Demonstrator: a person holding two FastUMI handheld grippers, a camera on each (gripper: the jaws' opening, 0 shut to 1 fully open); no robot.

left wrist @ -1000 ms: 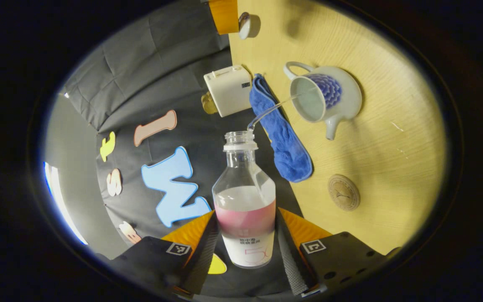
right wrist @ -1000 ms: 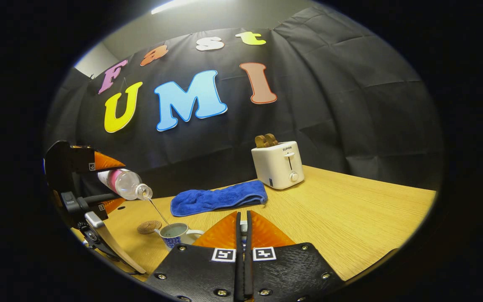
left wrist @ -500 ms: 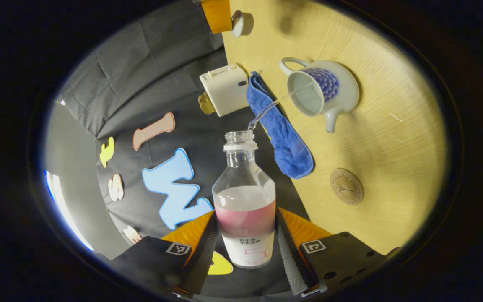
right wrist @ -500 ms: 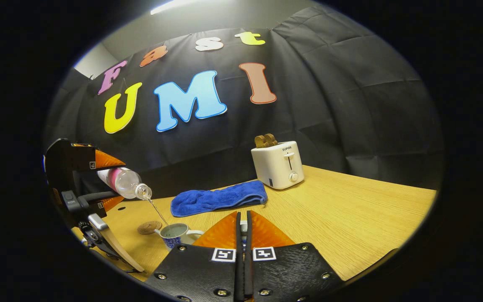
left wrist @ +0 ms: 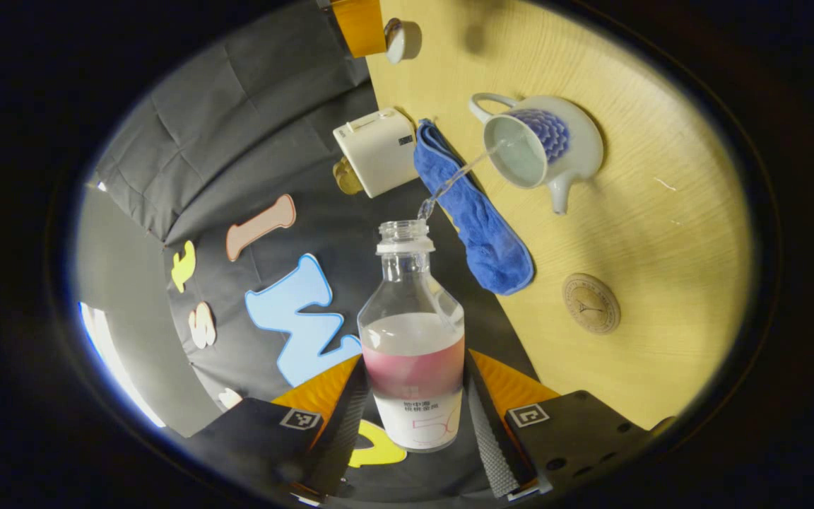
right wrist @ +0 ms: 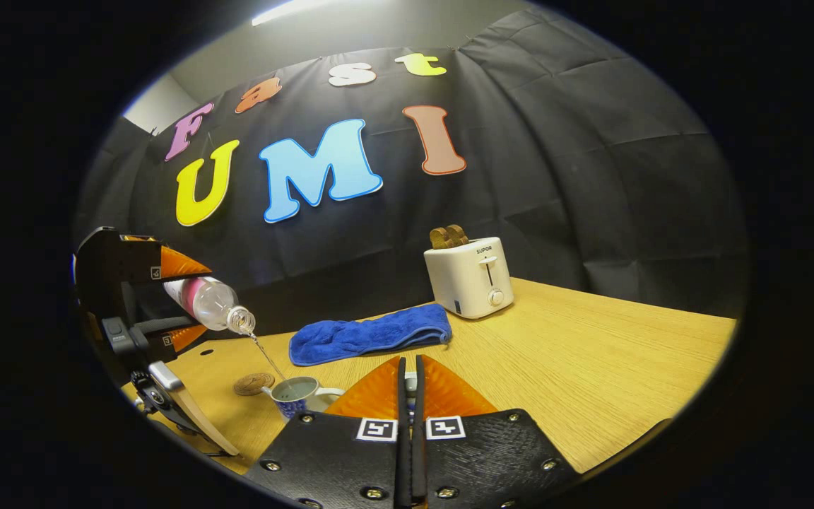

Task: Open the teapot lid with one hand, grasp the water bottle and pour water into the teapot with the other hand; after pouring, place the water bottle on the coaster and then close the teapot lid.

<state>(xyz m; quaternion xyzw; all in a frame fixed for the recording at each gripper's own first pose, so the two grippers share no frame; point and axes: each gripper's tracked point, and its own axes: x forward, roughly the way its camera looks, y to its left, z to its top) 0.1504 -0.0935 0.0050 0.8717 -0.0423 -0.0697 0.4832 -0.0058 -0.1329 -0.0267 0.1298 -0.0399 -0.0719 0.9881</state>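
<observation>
Teapot (left wrist: 545, 150) has drifted a touch up the left gripper view since a second ago, and the stream now lands nearer its rim. Pouring is on: the left gripper (left wrist: 413, 417) has both fingers clamped on the bottle (left wrist: 413, 339), tilted, with a thin stream arcing from its mouth into the open pot at upper right. Water shows inside. Coaster (left wrist: 591, 304) waits bare at right of centre, beside the blue cloth (left wrist: 474, 212). In the right gripper view, the right gripper (right wrist: 409, 378) has its fingers all but together with something small and pale between the tips, probably the lid (right wrist: 411, 382), though it's mostly hidden. Toaster (right wrist: 469, 277) sits behind. Done: lid off, bottle grasped. Left: finish pouring, bottle to coaster, lid back on.
</observation>
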